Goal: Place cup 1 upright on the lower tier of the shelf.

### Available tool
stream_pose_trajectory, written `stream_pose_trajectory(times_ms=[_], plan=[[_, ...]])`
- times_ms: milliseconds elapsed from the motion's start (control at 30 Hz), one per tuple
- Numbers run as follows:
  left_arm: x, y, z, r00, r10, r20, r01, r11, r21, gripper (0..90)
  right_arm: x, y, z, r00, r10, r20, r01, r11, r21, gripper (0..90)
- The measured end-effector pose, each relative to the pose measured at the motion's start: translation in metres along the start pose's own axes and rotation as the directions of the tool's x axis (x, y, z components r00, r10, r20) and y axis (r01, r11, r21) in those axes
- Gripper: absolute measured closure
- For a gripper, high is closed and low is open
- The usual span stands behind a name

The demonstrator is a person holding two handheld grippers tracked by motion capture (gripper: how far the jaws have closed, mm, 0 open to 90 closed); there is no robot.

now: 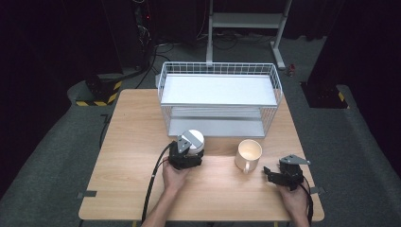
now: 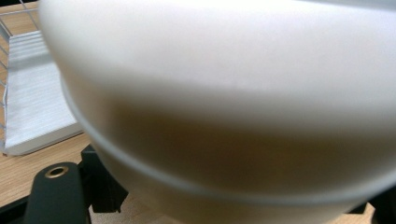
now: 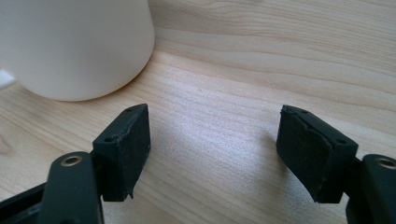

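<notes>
A white bowl (image 1: 195, 137) stands on the wooden table (image 1: 127, 151) just in front of the wire basket. My left gripper (image 1: 191, 150) is shut on its near side. In the left gripper view the bowl (image 2: 224, 93) looms very close, and one black finger (image 2: 105, 186) presses against its lower left side. A cream mug (image 1: 248, 153) stands upright to the right of the bowl. My right gripper (image 1: 268, 172) rests low over the table to the right of the mug, pointing towards it. The right gripper (image 3: 215, 149) is open with bare wood between its pads, and the mug (image 3: 79, 46) is ahead on the left.
A white wire basket (image 1: 217, 70) with two white shelves stands at the back of the table, its open front facing me. Its lower shelf (image 2: 32, 93) lies just beyond the bowl. A metal stand (image 1: 246, 21) and cables are on the floor behind.
</notes>
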State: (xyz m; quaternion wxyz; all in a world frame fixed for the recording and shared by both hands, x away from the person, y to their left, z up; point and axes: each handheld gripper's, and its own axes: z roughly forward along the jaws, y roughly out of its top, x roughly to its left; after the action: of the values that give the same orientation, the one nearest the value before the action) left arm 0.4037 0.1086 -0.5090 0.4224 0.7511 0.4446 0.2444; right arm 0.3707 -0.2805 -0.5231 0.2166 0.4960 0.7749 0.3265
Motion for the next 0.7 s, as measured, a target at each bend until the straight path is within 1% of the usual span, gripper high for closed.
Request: stream_pose_trajectory(times_ms=[133,267,400,467,500,700], plan=[[0.0011,0.0001,-0.0017,1.0,0.001,0.009,-0.001,1.0,0.009,18.9,0.0,0.0,0.0,1.0,0.0,0.0,0.0,1.0,0.0,26.2],[0.0026,0.0003,-0.0035,0.9998,-0.009,0.019,0.009,0.9998,0.017,18.9,0.0,0.0,0.0001,1.0,-0.001,0.001,0.001,1.0,0.0,26.2],[0.005,0.0006,-0.0054,0.9996,-0.002,0.028,0.001,0.9996,0.027,18.9,0.0,0.0,0.0,1.0,0.0,0.0,0.0,1.0,0.0,26.2],[0.0052,0.0005,-0.0057,0.9995,-0.006,0.031,0.005,0.9996,0.028,18.9,0.0,0.0,0.0,1.0,0.0,0.0,0.0,1.0,0.0,26.2],[0.0067,0.0005,-0.0071,0.999,-0.015,0.041,0.013,0.9993,0.034,18.9,-0.0001,0.0,0.0001,1.0,-0.001,0.001,0.001,1.0,0.0,26.2],[0.0081,0.0009,-0.0088,0.9989,-0.003,0.046,0.001,0.9991,0.043,19.0,-0.0001,0.0,0.0001,1.0,-0.001,0.001,0.001,1.0,0.0,26.2]])
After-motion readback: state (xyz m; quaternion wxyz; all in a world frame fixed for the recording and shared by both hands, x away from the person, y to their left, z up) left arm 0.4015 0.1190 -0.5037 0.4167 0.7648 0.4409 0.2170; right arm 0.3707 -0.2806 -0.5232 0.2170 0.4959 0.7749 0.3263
